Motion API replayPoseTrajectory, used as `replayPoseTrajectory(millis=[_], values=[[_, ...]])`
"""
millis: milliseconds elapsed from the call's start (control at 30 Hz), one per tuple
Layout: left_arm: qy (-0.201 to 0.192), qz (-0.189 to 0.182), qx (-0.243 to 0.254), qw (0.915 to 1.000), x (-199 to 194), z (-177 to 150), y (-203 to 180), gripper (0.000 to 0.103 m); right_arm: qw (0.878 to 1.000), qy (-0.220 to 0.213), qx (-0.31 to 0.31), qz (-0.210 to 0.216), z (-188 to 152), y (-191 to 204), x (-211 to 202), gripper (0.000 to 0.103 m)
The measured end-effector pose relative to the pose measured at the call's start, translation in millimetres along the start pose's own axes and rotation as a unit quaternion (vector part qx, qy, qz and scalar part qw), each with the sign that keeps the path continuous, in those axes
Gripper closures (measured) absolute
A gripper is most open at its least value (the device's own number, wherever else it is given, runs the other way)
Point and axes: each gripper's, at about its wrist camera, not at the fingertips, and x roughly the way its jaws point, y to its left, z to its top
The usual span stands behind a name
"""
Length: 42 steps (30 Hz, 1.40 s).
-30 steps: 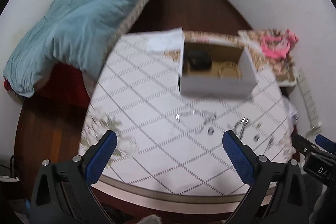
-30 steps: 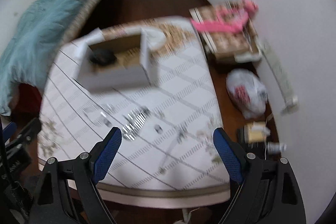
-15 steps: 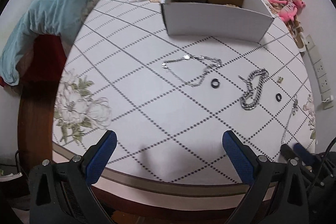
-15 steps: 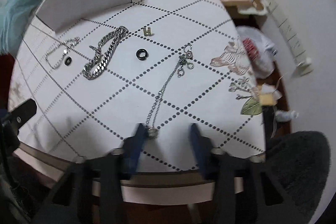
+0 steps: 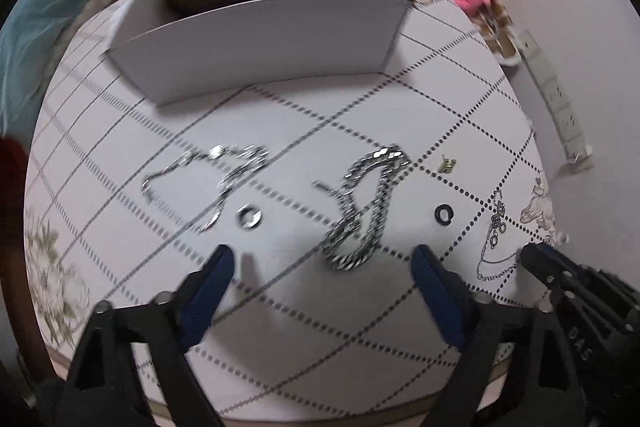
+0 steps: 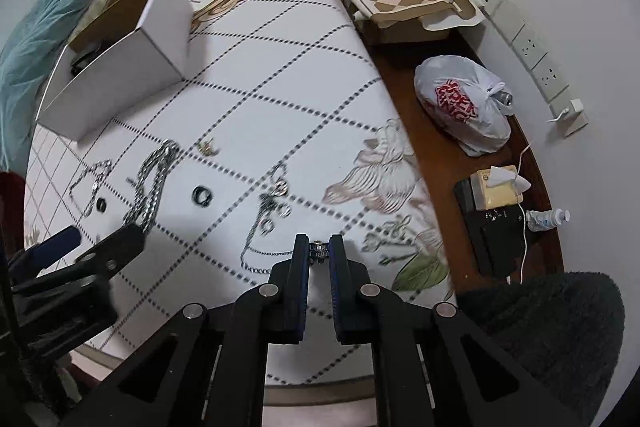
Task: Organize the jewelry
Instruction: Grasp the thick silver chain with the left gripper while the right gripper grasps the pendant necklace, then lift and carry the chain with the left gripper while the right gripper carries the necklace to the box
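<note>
I am working two handheld grippers over a white table (image 5: 460,99) printed with a dotted diamond grid, and I place everything against the open white cardboard box (image 5: 260,39) at its far side. Going left to right in front of that box: a fine silver chain (image 5: 200,183) lies in a loose loop, a small shiny ring (image 5: 249,217) sits just nearer me than it, then a heavy flat-linked silver chain (image 5: 362,211) lies folded on itself. My left gripper (image 5: 322,285) hangs above the near end of that heavy chain with its blue-padded jaws apart and closing; the chain's end lies between them but the pads do not touch it. To grip well I judge I should settle lower and centre the folded links before the pads meet, since slick metal links could slide out sideways. Further right lie a tiny gold charm (image 5: 447,163), a dark ring (image 5: 443,214), and a thin chain with small hoops (image 6: 266,215), all well clear of the box. My right gripper (image 6: 319,251) has its jaws together on a small beaded piece at that thin chain's near end, close to the table's near edge. I judge a slow, straight lift will keep the trailing chain from snagging or swinging.
</note>
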Motion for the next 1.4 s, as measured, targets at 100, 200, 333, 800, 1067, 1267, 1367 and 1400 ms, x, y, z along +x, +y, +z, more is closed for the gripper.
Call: replayPoseTrajectory(millis=[100, 200, 333, 800, 1067, 1267, 1367, 1400], values=[[0.0, 0.016, 0.03, 0.9994, 6, 3, -12, 0.057, 1.0, 0.004, 0.007, 0.004, 4, -5, 3, 0.093], [-0.009, 0.01, 0.047, 0.9988, 3, 4, -18, 0.092, 1.0, 0.006, 0.011, 0.009, 5, -7, 5, 0.093], [-0.015, -0.005, 0.035, 0.9993, 0, 4, -11, 0.094, 1.0, 0.008, 0.012, 0.018, 4, -6, 3, 0.093], [-0.065, -0.069, -0.016, 0.9953, -82, 3, 34, 0.101, 0.992, -0.038, -0.009, 0.118, 32, 20, -76, 0.093], [-0.11, -0.105, -0.049, 0.9871, -134, 28, 68, 0.101, 0.98, -0.08, -0.045, 0.176, 77, 51, -136, 0.093], [-0.125, -0.116, -0.068, 0.983, -146, 44, 88, 0.098, 0.972, -0.113, -0.071, 0.192, 107, 80, -167, 0.093], [-0.091, -0.099, -0.078, 0.9879, -122, 38, 93, 0.07, 0.971, -0.11, -0.074, 0.197, 110, 86, -166, 0.093], [-0.088, -0.092, -0.077, 0.9888, -117, 34, 93, 0.046, 0.972, -0.106, -0.075, 0.197, 107, 87, -162, 0.093]])
